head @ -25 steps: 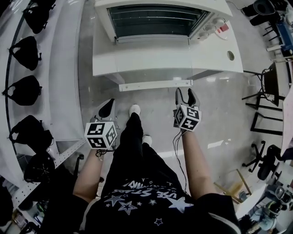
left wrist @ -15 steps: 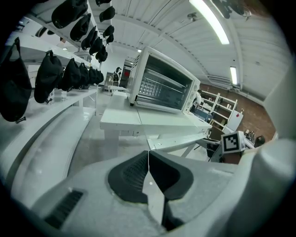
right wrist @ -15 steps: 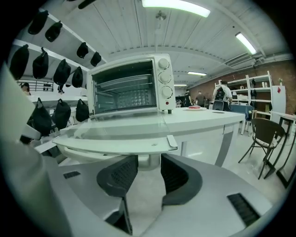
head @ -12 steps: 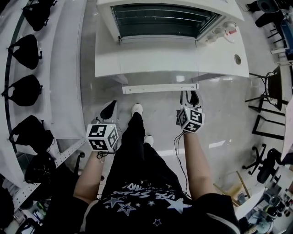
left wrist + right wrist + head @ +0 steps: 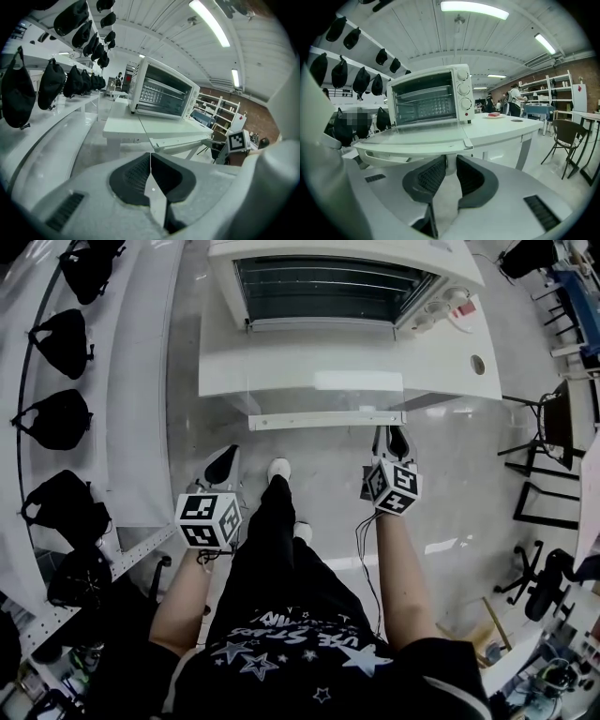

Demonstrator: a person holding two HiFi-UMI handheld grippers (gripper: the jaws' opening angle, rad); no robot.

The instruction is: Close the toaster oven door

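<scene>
Two hand-held grippers: L (image 5: pixel 222 458) together, R (image 5: pixel 388 439) closing on handle (image 5: pixel 323 419) of open toaster oven (image 5: pixel 441 261) w/ racks (image 5: pixel 323 287)

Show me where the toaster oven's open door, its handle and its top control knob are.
open door (image 5: pixel 319 352), head view, middle of the glass pane.
door handle (image 5: pixel 328 419), head view, middle of the white bar.
top knob (image 5: pixel 463 75), right gripper view, face of the knob.
</scene>
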